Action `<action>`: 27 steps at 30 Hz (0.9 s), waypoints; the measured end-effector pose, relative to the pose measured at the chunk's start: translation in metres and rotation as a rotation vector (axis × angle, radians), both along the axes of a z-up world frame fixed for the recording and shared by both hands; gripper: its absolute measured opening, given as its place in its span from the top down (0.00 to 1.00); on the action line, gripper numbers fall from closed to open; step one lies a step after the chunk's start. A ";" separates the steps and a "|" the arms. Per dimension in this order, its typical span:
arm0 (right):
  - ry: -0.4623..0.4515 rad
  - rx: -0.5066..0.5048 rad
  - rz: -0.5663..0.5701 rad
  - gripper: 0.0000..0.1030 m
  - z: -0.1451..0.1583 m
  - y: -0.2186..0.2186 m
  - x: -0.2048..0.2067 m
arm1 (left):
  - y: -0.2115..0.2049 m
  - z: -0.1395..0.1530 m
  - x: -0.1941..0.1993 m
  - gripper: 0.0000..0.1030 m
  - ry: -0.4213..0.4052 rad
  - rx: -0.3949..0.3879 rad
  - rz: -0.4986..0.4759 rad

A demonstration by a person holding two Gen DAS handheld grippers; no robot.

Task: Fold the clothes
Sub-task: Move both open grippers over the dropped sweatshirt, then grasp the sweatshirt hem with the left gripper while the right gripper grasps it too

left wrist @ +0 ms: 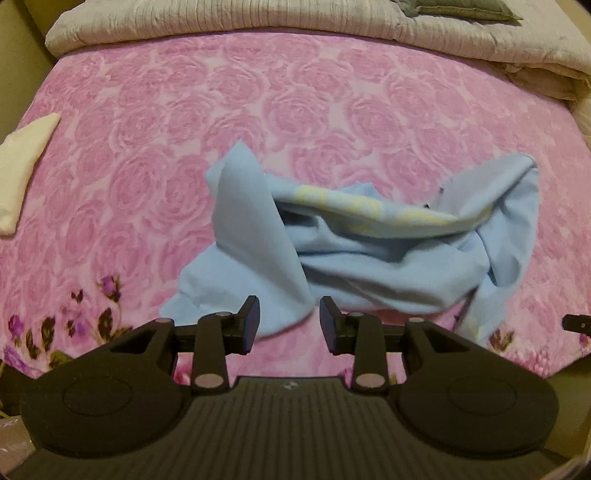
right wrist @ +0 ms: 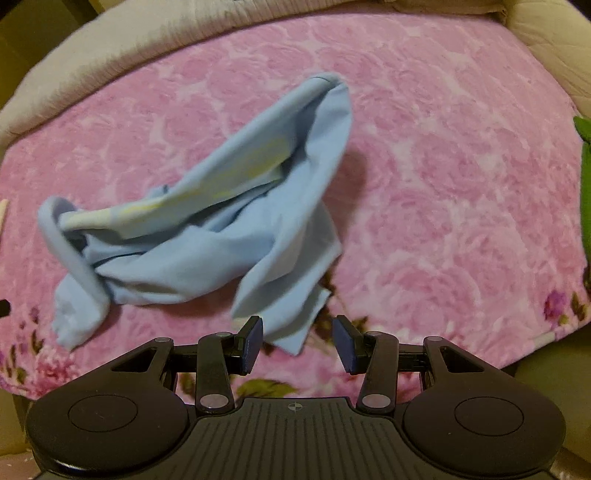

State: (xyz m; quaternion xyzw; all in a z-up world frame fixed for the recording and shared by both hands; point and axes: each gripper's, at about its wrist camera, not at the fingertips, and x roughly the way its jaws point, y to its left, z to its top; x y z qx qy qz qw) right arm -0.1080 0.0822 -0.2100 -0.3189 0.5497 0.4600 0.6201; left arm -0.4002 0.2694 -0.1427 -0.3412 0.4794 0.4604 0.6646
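A light blue garment (left wrist: 354,251) with a yellow printed band lies crumpled and blurred on the pink rose-patterned bedspread (left wrist: 184,110). In the left wrist view its near corner hangs just beyond my left gripper (left wrist: 290,325), which is open with nothing between the fingers. In the right wrist view the same blue garment (right wrist: 207,236) spreads from centre to left, one end raised toward the back. Its lower edge drops just ahead of my right gripper (right wrist: 298,341), also open and holding nothing.
A cream folded cloth (left wrist: 22,162) lies at the bed's left edge. A beige quilt (left wrist: 258,18) and a grey-green pillow (left wrist: 458,7) are piled along the far side. Something green (right wrist: 585,184) shows at the right edge. The pink bedspread (right wrist: 461,166) stretches to the right.
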 end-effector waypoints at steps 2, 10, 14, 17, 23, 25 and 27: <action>-0.014 0.000 0.011 0.55 -0.004 0.014 0.010 | 0.013 -0.004 0.005 0.70 -0.001 -0.004 0.008; -0.058 0.087 0.049 0.55 -0.018 0.094 0.065 | 0.078 -0.025 0.042 0.70 0.002 0.019 0.045; -0.081 0.181 0.041 0.55 -0.018 0.140 0.089 | 0.124 -0.040 0.065 0.70 0.002 0.062 0.027; -0.084 0.207 0.046 0.55 -0.034 0.164 0.094 | 0.155 -0.058 0.078 0.70 -0.002 0.081 -0.004; -0.099 0.187 0.087 0.55 -0.080 0.198 0.089 | 0.188 -0.118 0.074 0.70 0.055 -0.002 -0.035; -0.101 0.159 0.108 0.55 -0.095 0.200 0.086 | 0.182 -0.135 0.058 0.71 0.080 -0.052 -0.022; -0.083 0.102 0.120 0.55 -0.111 0.183 0.082 | 0.168 -0.145 0.039 0.71 0.075 -0.085 -0.014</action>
